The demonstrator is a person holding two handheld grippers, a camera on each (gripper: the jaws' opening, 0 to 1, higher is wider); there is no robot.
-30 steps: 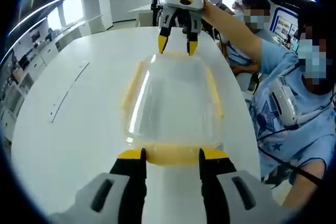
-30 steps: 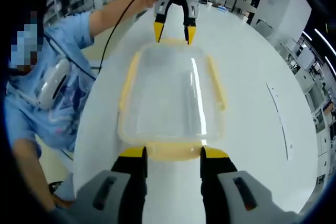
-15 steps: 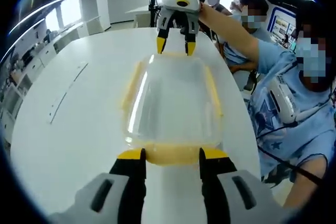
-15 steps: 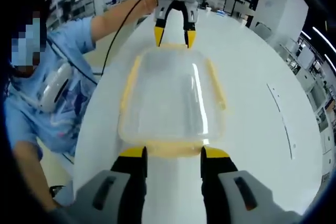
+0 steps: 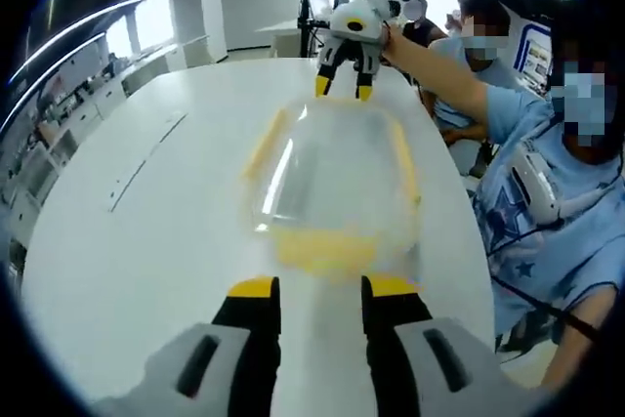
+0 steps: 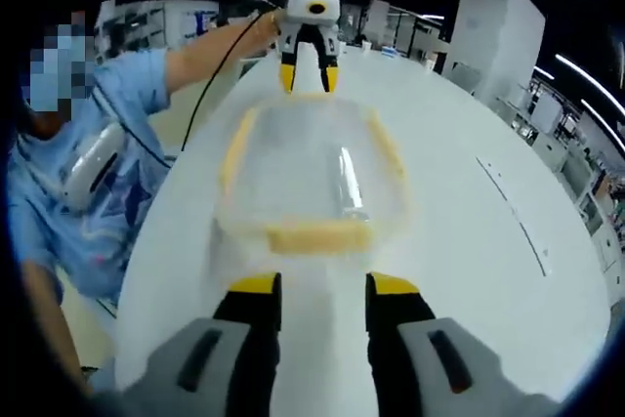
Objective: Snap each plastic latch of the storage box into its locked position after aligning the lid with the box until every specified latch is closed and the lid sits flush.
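Left gripper view: left gripper point(image 5: 314, 288) jaws apart, short of storage box point(image 5: 337, 183); right gripper point(image 6: 315, 284) jaws apart.

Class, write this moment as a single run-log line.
storage box: lid on, white table | left gripper: open, short of near yellow latch | right gripper: open, opposite end

The storage box point(image 5: 337, 178) is clear with yellow latches point(image 6: 318, 237). Both grippers have yellow tips. The table point(image 5: 146, 231) is white. The person's shirt point(image 5: 547, 241) is light blue.
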